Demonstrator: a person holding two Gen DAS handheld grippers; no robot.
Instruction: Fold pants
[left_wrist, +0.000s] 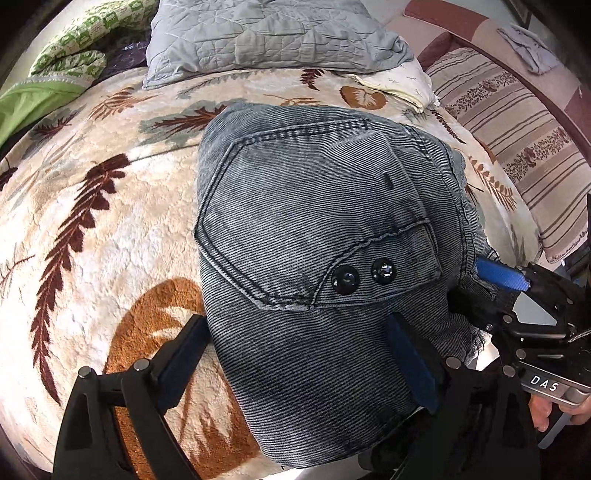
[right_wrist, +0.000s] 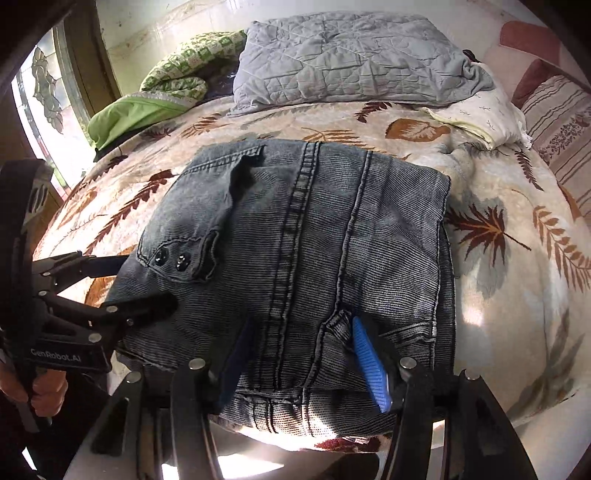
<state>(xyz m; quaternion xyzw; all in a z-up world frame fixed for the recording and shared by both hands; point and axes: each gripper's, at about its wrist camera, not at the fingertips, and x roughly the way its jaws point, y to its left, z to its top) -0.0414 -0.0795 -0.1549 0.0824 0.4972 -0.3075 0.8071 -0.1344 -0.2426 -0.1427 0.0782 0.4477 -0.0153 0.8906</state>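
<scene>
On the leaf-print blanket (left_wrist: 92, 229), both grippers' fingers (left_wrist: 410, 354) (right_wrist: 365, 362) straddle folded pants (right_wrist: 295, 229), spread wide.

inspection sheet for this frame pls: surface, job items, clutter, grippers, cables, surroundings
Surface: bed under a leaf-print blanket.
Job's things: grey denim pants folded into a compact stack near the front edge, pocket with two snaps facing up.
Clutter: grey quilted pillow, green patterned bedding, cream pillow, striped cushion.
Grippers: left gripper open, fingers astride the stack's near left edge; right gripper open over the near right edge.
Cables: nothing seen.
Surroundings: window at left; small cloth on the far ledge.
</scene>
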